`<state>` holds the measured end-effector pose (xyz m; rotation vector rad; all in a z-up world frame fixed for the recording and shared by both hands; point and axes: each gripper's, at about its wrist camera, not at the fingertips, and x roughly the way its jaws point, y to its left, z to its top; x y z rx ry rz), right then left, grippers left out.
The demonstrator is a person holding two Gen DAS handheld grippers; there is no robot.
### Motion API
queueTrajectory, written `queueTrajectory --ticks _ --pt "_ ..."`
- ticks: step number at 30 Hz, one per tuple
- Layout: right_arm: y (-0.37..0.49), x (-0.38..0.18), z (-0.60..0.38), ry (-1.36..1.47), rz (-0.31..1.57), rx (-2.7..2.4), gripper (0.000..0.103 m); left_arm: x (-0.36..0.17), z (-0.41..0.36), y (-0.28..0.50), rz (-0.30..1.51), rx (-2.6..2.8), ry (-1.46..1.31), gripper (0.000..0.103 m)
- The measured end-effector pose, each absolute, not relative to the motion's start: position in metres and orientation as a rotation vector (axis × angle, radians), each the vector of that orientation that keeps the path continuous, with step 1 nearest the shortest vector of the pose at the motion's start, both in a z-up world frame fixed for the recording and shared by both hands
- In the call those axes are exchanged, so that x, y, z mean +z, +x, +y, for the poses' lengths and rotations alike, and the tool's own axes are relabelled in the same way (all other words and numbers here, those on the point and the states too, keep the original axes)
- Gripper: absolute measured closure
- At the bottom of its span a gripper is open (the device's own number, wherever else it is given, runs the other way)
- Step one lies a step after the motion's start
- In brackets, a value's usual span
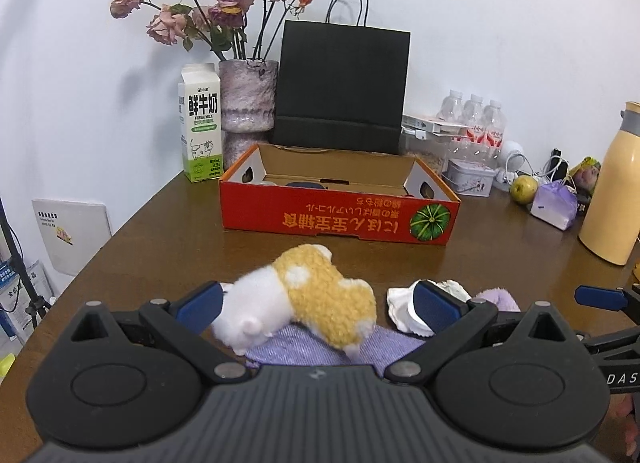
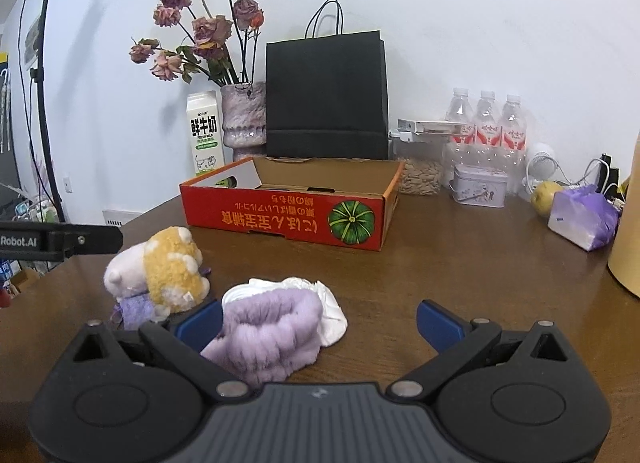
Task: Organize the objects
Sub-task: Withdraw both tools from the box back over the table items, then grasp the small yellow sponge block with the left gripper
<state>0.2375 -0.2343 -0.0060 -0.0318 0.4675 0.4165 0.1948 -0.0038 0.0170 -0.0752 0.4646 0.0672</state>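
A yellow-and-white plush toy (image 1: 308, 295) lies on a purple woven cloth (image 1: 320, 347) on the brown table, between the spread fingers of my open left gripper (image 1: 316, 307). It also shows in the right wrist view (image 2: 168, 275). My right gripper (image 2: 320, 327) is open around a fluffy purple sock (image 2: 272, 331) with crumpled white cloth (image 2: 320, 303) behind it. The open red cardboard box (image 1: 340, 211) with a pumpkin picture stands further back; it also shows in the right wrist view (image 2: 288, 215).
Along the wall stand a milk carton (image 1: 201, 123), a vase of dried roses (image 1: 248, 99), a black paper bag (image 1: 340, 91), water bottles (image 1: 472, 119), a small tin (image 1: 470, 177), a pear (image 1: 524, 188), a purple pouch (image 1: 556, 205) and a yellow flask (image 1: 612, 187).
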Motion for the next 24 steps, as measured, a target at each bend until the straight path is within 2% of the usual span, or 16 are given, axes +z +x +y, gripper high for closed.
queueTrajectory --ticks 7,24 --pt "0.23 -0.012 -0.239 -0.02 0.468 0.434 0.0 0.011 -0.013 0.187 0.497 0.058 -0.048 0.0" --pt "0.228 -0.034 -0.244 -0.019 0.506 0.41 0.0 -0.05 -0.011 0.176 0.711 0.082 -0.012 0.0"
